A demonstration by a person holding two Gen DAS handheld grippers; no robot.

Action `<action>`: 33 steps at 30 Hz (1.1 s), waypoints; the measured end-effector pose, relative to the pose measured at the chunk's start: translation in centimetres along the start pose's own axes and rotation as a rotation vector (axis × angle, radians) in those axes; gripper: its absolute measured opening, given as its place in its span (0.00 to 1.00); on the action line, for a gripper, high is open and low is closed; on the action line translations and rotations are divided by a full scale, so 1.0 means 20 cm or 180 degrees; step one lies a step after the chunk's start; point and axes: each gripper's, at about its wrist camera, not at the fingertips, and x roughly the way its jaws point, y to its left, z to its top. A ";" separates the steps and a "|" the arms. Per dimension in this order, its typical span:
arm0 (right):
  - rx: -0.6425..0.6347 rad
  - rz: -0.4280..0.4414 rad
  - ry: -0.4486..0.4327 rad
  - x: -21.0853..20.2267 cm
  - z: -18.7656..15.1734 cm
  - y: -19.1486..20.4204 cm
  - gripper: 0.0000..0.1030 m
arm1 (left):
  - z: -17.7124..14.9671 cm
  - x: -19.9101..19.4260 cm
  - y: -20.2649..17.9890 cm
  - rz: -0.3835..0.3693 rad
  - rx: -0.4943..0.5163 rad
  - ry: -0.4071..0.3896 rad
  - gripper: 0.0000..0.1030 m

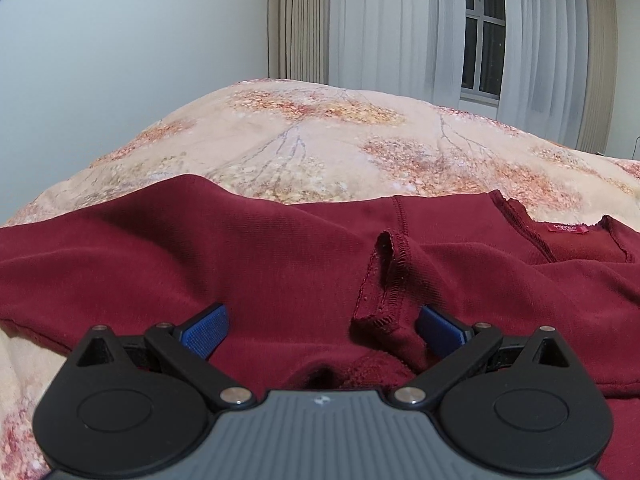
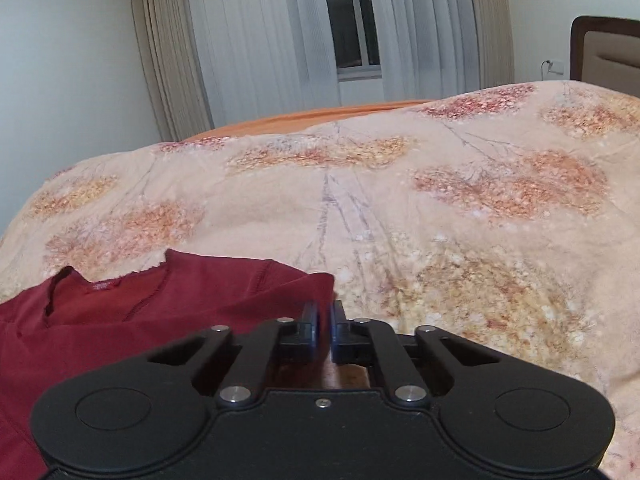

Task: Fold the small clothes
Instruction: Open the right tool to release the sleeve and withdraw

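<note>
A dark red shirt (image 1: 260, 248) lies spread on the floral bedspread (image 1: 320, 148), inside out, with a turned-up sleeve hem (image 1: 380, 280) and a red neck label (image 1: 566, 230). My left gripper (image 1: 322, 314) hovers low over the shirt, open, blue pads wide apart either side of the sleeve hem and gripping nothing. In the right wrist view the shirt (image 2: 160, 300) fills the lower left, its sleeve corner ending just ahead of my right gripper (image 2: 325, 308). That gripper is shut, and no cloth shows between its pads.
The bedspread (image 2: 440, 220) stretches bare to the right of and beyond the shirt. A padded headboard (image 2: 604, 52) stands at the far right. Curtains (image 2: 248, 40) and a window (image 2: 352, 28) are behind the bed, with a wall on the left.
</note>
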 end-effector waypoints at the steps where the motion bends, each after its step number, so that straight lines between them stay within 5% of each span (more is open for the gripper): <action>1: -0.0042 -0.0092 -0.0034 0.00 0.00 0.00 0.00 | 0.00 0.00 0.00 0.0006 0.0007 -0.0003 1.00; 5: -0.0003 -0.0185 -0.0042 0.00 -0.01 -0.09 0.00 | -0.01 0.00 0.00 0.0014 0.0027 -0.0012 1.00; 11: -0.0347 -0.0069 -0.0323 -0.27 -0.11 -0.05 0.58 | -0.01 0.00 -0.01 0.0007 0.0022 -0.0019 1.00; 15: -0.0636 0.0021 -0.0457 -0.49 -0.23 0.00 0.80 | -0.01 0.00 0.00 0.0000 0.0019 -0.0029 1.00; 22: -0.1407 -0.0036 -0.0419 -0.57 -0.47 0.19 0.88 | -0.01 0.00 0.00 -0.0014 0.0011 -0.0049 1.00; 25: -0.1550 -0.0267 -0.0446 -0.50 -0.51 0.26 0.88 | -0.01 0.00 0.00 -0.0012 0.0013 -0.0050 1.00; 33: -0.1041 -0.1018 -0.0815 -0.42 -0.50 0.18 0.90 | -0.01 0.00 -0.01 0.0005 0.0035 -0.0053 1.00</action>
